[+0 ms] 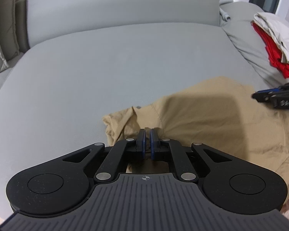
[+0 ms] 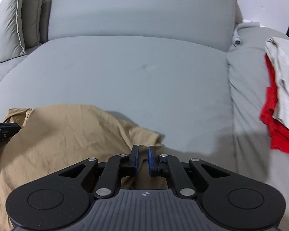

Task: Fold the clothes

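A tan garment [image 1: 212, 119] lies crumpled on the near part of a grey sofa seat [image 1: 106, 67]; it also shows in the right wrist view [image 2: 67, 134]. My left gripper [image 1: 147, 132] is shut on the garment's left edge, with cloth pinched between the blue pads. My right gripper [image 2: 143, 150] is shut on the garment's right edge, with cloth between its pads. Each gripper shows at the edge of the other's view: the right one [image 1: 279, 97] and the left one [image 2: 0, 132].
A folded stack with a beige garment [image 2: 285, 80] over a red one [image 2: 275, 127] sits on the seat at the right; it also shows in the left wrist view [image 1: 275, 38]. Grey cushions [image 2: 7, 27] stand at the back left. The sofa backrest [image 2: 140, 13] runs behind the seat [image 2: 125, 77].
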### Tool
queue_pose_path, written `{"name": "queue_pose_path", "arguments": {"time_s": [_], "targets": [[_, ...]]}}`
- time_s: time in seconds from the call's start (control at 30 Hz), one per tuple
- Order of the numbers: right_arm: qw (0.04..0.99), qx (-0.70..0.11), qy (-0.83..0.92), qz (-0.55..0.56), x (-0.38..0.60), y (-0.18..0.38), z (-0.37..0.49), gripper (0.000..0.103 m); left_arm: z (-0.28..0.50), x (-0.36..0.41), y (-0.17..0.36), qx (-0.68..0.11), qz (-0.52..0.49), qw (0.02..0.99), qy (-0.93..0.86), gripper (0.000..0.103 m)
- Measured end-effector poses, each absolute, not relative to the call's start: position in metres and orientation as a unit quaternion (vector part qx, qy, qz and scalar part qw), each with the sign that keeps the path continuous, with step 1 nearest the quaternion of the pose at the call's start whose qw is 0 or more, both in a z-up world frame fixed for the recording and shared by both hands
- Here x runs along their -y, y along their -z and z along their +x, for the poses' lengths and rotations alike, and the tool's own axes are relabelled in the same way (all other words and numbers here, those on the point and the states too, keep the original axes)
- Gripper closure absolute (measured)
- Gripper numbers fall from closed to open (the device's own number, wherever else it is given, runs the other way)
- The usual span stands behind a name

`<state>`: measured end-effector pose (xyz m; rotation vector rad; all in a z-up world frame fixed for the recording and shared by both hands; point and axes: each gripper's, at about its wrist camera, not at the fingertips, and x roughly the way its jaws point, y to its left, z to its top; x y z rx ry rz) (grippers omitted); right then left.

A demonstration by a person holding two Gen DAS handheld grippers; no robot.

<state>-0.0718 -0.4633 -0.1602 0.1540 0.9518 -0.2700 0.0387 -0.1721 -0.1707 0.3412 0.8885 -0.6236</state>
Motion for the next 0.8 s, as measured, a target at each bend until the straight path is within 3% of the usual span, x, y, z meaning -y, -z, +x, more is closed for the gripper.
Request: {"name": "queue_pose_path", "arguments": {"time_s": [0.03,0.17,0.43,0.67,0.8], "targets": [[0.869,-0.467,0.142,0.077,0.467,0.158,-0.075,0.089,0.038,0.170,0.169,-0.423,0.160,0.842,0.293,0.093],[0.865,-0.458,0.154,0.134,0.487,0.133,-0.105,0.089,0.033,0.154,0.144,-0.430,0.138,0.848,0.278,0.092],[0.911,-0.387,0.078,0.121,0.464,0.067,-0.152,0.085,-0.004,0.105,0.097,-0.410,0.050,0.876,0.249,0.090],[0.906,-0.411,0.025,0.101,0.416,0.091,-0.130,0.085,-0.034,0.141,0.113,-0.384,0.131,0.871,0.277,0.085],[0.894,-0.441,0.033,0.075,0.402,0.115,-0.124,0.079,-0.029,0.148,0.139,-0.433,0.152,0.848,0.266,0.085]]}}
